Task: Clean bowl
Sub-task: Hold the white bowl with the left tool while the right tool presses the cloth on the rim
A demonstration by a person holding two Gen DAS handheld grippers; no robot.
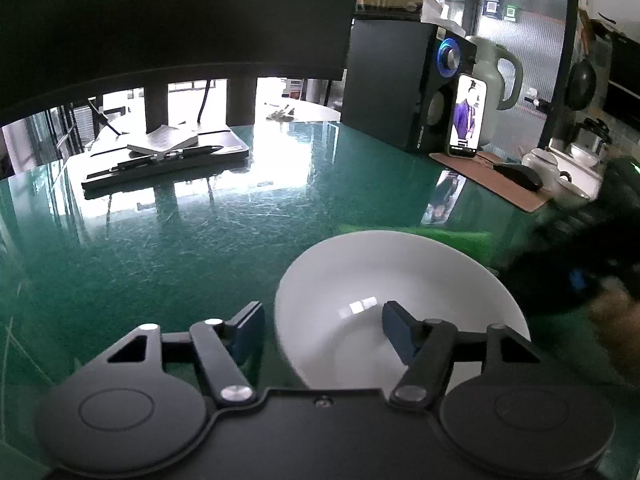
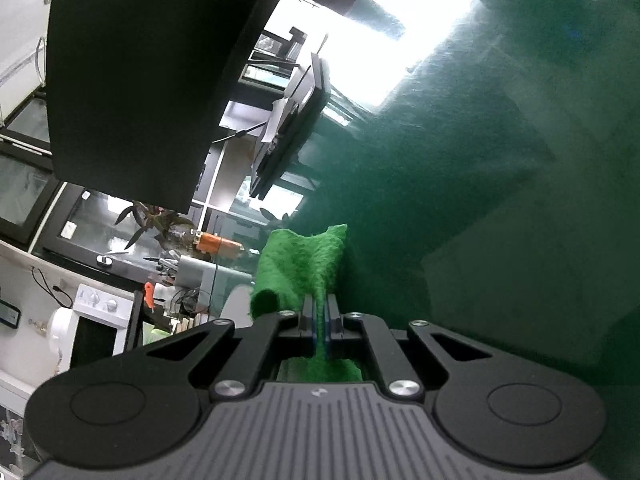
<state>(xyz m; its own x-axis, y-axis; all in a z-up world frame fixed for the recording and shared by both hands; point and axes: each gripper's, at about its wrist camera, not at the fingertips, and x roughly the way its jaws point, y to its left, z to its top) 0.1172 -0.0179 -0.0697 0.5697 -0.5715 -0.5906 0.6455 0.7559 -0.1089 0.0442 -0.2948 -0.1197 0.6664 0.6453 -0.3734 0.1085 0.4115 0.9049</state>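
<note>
A: Left gripper [image 1: 324, 330] — jaws spread wide. One finger sits outside the bowl [image 1: 394, 312], the other inside it, so the near rim lies between them. Not pinched yet; no contact I can confirm.

B: And the bowl itself?

A: White, upright on the green table [image 1: 192, 240], just ahead and slightly right of the left gripper. Inside looks clean and dry from here, only a glare spot on the bottom. Can't rule out residue.

B: Right gripper?

A: Right gripper [image 2: 319, 328] is clamped on a green cloth [image 2: 304, 264]; the cloth sticks out forward past the fingertips and bunches behind them too. Camera is rolled sideways, table fills its right side. The bowl doesn't show in that view.

B: Progress?

A: Early, I'd judge. Cloth is in hand, the bowl is straddled. Left to do: close on the rim to steady it, bring the cloth in, wipe the inside.
</note>
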